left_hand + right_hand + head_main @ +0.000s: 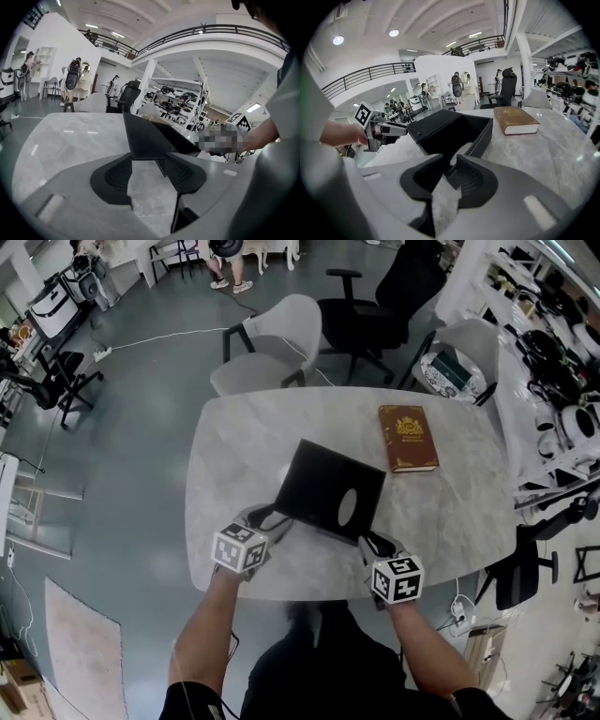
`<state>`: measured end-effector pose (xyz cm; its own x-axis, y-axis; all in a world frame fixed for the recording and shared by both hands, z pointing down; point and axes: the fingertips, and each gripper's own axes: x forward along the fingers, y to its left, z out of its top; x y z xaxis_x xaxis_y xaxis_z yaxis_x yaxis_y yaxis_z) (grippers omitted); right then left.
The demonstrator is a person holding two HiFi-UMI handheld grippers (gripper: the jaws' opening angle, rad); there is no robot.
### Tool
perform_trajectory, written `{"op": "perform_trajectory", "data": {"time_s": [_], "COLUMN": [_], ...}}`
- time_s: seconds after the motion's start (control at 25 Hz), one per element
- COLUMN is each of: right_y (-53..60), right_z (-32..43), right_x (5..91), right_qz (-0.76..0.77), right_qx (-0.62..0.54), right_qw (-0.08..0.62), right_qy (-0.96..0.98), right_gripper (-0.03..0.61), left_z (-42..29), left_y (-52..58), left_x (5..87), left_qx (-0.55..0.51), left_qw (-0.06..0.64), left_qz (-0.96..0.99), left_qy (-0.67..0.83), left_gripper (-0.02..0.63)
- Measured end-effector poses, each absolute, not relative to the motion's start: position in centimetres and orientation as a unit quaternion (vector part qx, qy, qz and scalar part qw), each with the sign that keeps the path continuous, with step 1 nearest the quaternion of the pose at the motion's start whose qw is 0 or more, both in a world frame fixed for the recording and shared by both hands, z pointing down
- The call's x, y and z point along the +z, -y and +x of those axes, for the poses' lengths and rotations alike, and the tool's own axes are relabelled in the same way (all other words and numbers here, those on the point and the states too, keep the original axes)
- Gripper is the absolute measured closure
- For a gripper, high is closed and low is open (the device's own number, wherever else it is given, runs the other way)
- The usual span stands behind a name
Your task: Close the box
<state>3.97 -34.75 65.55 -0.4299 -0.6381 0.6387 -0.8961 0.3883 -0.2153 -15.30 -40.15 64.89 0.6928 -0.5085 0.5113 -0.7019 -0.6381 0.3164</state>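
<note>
A black box lies on the marble table, near its front edge. Its lid is raised and tilted over the box's left side, and the dark inside shows. My left gripper is at the lid's near left corner, which lies across the open fingertips. In its own view the left gripper has a wide gap between its pads. My right gripper stands open at the box's near right corner, beside a rounded notch in the wall. Nothing is pinched between the right gripper's pads.
A brown book lies flat on the table to the box's far right. A white chair and a black office chair stand behind the table. Shelves with equipment run along the right.
</note>
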Motion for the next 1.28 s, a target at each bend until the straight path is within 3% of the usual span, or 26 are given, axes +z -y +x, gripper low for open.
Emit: {"op": "perform_trajectory", "data": {"time_s": [0.2, 0.36, 0.56, 1.28], "right_y": [34.7, 34.6, 33.9, 30.1], "right_z": [3.9, 3.8, 3.6, 8.6], "right_x": [65.4, 65.2, 64.9, 57.8], "right_qz": [0.482, 0.481, 0.477, 0.532], "right_qx": [0.28, 0.285, 0.284, 0.251], "right_qw": [0.233, 0.234, 0.235, 0.172], "right_qy": [0.797, 0.795, 0.798, 0.79], "right_gripper": [0.485, 0.485, 0.485, 0.489], "left_z": [-15.4, -15.8, -15.9, -11.0], "left_y": [41.1, 41.6, 41.5, 39.3], "left_x": [63.7, 62.6, 61.5, 55.9], "left_qx": [0.142, 0.091, 0.057, 0.081], "left_qw": [0.282, 0.309, 0.322, 0.246], "left_qz": [0.876, 0.862, 0.849, 0.862], "left_qy": [0.365, 0.392, 0.415, 0.436], "left_gripper": [0.399, 0.481, 0.518, 0.565]}}
